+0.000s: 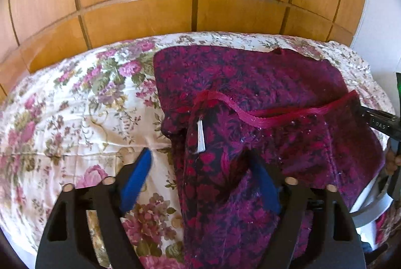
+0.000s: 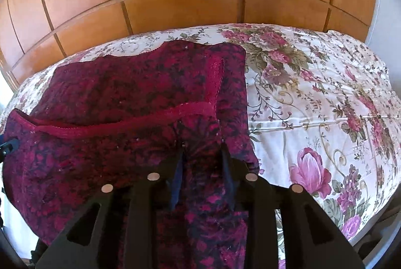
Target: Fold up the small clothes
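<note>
The dark red flowered garment (image 1: 250,93) lies on the flowered bedspread (image 1: 75,106) in front of the wooden wardrobe (image 1: 175,5), one part already turned over so its red trim (image 2: 125,121) crosses the top; I judge the fold half done, with more turns and smoothing left. The left gripper (image 1: 200,181) stands wide open, one finger on the bedspread side, pressing nothing. The right gripper (image 2: 200,183) has cloth bunched between its narrowed fingers and seems to pinch it. The garment's near edge is cut off
</note>
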`<state>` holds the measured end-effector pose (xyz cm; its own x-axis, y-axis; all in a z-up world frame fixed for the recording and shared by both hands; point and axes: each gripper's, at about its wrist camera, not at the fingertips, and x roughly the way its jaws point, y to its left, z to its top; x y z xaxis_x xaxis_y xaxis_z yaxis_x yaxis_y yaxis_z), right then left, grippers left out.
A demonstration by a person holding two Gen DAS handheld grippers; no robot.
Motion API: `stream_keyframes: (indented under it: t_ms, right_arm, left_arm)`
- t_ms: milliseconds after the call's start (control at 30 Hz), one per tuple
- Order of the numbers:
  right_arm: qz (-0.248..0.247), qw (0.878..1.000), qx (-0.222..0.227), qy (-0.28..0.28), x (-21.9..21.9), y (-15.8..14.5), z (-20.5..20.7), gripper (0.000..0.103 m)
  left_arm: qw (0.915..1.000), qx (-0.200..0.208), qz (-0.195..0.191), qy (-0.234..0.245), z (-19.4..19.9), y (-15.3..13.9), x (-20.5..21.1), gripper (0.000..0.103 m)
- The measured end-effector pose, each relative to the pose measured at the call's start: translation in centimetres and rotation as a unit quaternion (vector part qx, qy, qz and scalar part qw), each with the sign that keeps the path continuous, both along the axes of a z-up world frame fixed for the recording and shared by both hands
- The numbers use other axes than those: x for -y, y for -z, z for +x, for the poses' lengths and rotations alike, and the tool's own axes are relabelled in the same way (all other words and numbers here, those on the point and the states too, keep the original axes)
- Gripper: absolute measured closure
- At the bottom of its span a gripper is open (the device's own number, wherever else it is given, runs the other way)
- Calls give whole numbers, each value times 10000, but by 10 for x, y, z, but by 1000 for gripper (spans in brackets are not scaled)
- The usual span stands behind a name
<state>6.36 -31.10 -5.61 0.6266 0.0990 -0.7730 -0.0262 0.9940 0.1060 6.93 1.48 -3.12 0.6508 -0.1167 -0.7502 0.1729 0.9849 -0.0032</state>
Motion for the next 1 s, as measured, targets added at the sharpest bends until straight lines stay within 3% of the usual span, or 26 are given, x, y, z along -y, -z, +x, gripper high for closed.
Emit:
stream_keyframes:
  t_ms: [233, 400, 467, 733, 833, 900, 1000]
  right_arm:
    - [109, 9998, -131, 141, 3, 7, 0, 55]
    - [192, 9992, -176, 307, 8, 11, -2, 43]
    - [187, 9985, -234, 462, 12, 11, -2, 27]
    - [105, 9978, -181, 631, 17, 9, -10, 11]
    - [60, 9978, -87, 649, 19, 6, -17, 7]
    - [10, 9981, 54, 613, 19, 2, -22, 7]
    - [-313, 9975, 485, 416, 14, -12, -37, 7]
  left_arm:
    - [9995, 177, 242, -99, -8, -5, 4, 4]
    - [9989, 242, 274, -288, -12, -5, 0, 4]
    - [9987, 242, 260, -359, -14, -6, -3, 4]
    - [9971, 207, 322, -665, -28, -6, -25, 4]
    - [9967, 135, 173, -780, -34, -7, -37, 4]
    - [9969, 105, -144, -764, -38, -6, -47, 4]
    - [9963, 188, -296, -789, -42, -7, -54, 4]
